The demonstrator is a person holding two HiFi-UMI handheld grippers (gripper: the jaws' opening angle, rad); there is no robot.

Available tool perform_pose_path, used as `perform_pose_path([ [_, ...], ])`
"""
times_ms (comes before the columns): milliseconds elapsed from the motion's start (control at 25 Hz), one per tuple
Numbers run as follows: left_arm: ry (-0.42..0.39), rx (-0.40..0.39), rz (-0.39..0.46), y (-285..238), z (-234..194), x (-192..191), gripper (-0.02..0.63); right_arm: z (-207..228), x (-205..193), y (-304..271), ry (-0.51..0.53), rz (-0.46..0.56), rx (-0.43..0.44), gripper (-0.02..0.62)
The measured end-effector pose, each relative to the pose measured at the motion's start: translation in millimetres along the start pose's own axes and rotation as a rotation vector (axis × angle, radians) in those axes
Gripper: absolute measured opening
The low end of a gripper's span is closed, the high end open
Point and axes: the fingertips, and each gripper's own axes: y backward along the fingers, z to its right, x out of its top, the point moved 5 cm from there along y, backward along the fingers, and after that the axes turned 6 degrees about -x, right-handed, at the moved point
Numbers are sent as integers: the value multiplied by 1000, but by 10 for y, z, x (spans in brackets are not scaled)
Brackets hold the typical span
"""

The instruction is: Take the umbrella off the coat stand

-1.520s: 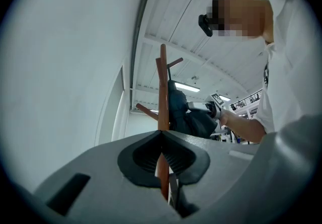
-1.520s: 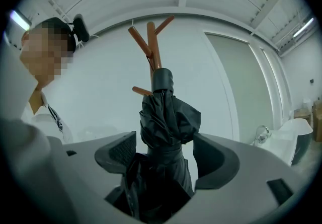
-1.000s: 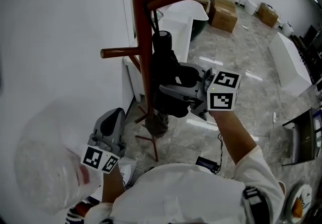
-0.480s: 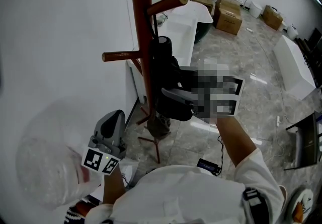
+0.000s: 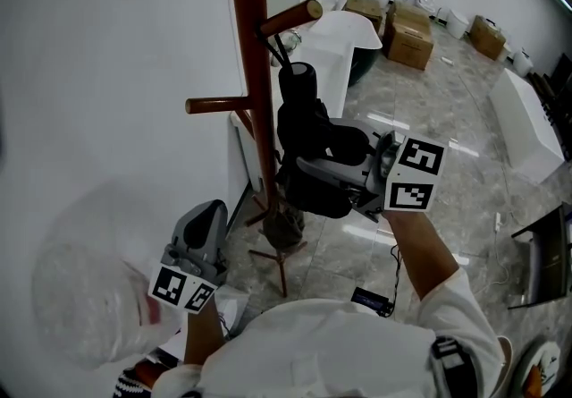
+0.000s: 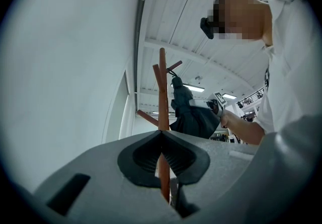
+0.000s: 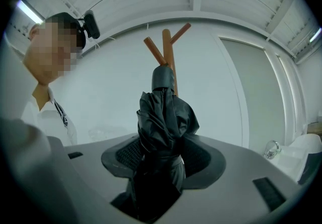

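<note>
Folded black umbrella (image 5: 302, 123) upright against the pole of the red-brown coat stand (image 5: 253, 47), cylindrical end topmost, just below the upper peg (image 5: 290, 18). Thin black loop (image 5: 279, 47) from that top end up toward the peg; whether hooked over it, impossible to tell. Canopy bunched and wrapped, bulging out on the side away from the pole.

Right gripper (image 7: 162, 156) held level at the umbrella's thick middle. Fingers (image 7: 125, 155) clamped on the bundled fabric, one ribbed pad on either side, cloth filling the gap between. Marker cube (image 5: 413, 174) at the rear, toward the person's forearm (image 5: 424, 249).

Left gripper (image 6: 162, 137) low and well apart from the umbrella, tilted a little upward, near the person's body. Fingers (image 6: 143, 160) together at the tips, nothing gripped; only the distant pole visible through the narrow slit lower down.

Coat stand at the floor's edge, close beside the white wall (image 5: 107, 74), its splayed feet (image 5: 273, 253) on the pale marbled floor (image 5: 429, 110). Second peg (image 5: 219, 105) lower on the pole, pointing toward the wall side. Cardboard boxes (image 5: 413, 29) at the floor's far edge, well apart from the stand.
</note>
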Motion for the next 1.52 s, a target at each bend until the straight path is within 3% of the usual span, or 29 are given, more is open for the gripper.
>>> perform_pose_path([
  [560,6,-21,12,147,-52,-188,11,-145,143,10,65,61,-10,227],
  [920,-2,-48,13,-114,193,38,10,-126,512,435,90,108,-37,227],
  [1520,17,-155,-8,-329,558,30,11,-347,232,1004,73,122,-116,227],
])
